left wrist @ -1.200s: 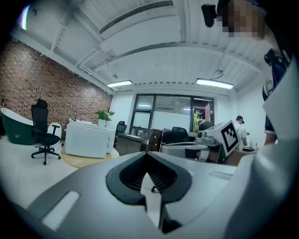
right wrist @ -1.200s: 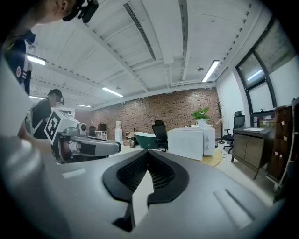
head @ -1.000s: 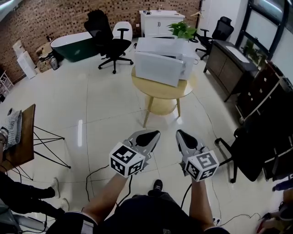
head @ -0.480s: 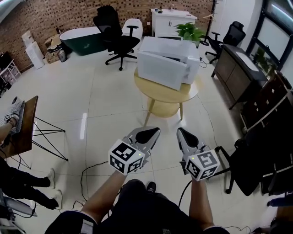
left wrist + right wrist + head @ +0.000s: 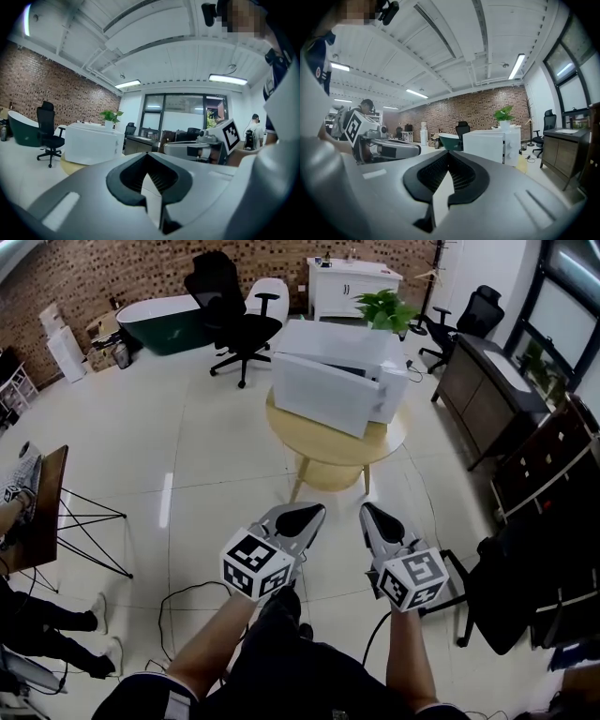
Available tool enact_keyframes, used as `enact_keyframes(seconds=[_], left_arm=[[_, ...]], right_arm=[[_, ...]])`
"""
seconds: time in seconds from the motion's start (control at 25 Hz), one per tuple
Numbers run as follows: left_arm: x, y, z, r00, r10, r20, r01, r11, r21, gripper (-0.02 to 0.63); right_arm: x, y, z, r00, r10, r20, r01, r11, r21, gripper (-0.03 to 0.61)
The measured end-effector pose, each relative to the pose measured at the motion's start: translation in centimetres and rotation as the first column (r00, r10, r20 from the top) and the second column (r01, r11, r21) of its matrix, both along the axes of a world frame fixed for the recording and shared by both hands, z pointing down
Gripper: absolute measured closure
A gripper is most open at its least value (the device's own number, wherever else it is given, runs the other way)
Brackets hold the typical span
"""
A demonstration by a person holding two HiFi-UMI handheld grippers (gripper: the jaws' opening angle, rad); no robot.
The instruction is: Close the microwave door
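The white microwave [image 5: 349,354] stands on a round yellow table [image 5: 330,442] across the room, its door [image 5: 321,394] swung out toward me. My left gripper [image 5: 307,517] and right gripper [image 5: 374,517] are held side by side well short of the table, both shut with nothing between the jaws. The left gripper view shows the microwave [image 5: 92,143] far off to the left beyond the shut left gripper [image 5: 148,161]. In the right gripper view the microwave [image 5: 493,145] sits right of centre past the shut right gripper [image 5: 449,158].
A black office chair [image 5: 231,319] and a green bathtub [image 5: 161,319] stand behind the table, with a white cabinet [image 5: 352,283] and a plant [image 5: 386,307]. A dark sideboard [image 5: 489,382] lines the right wall. Another black chair [image 5: 508,579] is close on my right; cables [image 5: 187,602] trail on the floor.
The head view has shifted a little and the table with the microwave sits slightly differently in frame. Both grippers stay shut and side by side.
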State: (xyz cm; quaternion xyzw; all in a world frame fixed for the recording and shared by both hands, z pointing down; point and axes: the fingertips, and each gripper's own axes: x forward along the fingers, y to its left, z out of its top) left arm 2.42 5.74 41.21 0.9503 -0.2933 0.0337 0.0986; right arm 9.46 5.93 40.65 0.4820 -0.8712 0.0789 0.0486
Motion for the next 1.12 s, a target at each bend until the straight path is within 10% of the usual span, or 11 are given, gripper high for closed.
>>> enact_keyframes(seconds=[1.12], left_arm=[[5.1, -27.1, -0.5, 0.993, 0.111, -0.044, -0.112, 0.994, -0.002, 0.601]], right_arm=[[4.2, -26.4, -0.6, 0.993, 0.099, -0.061, -0.099, 0.995, 0.012, 0.577]])
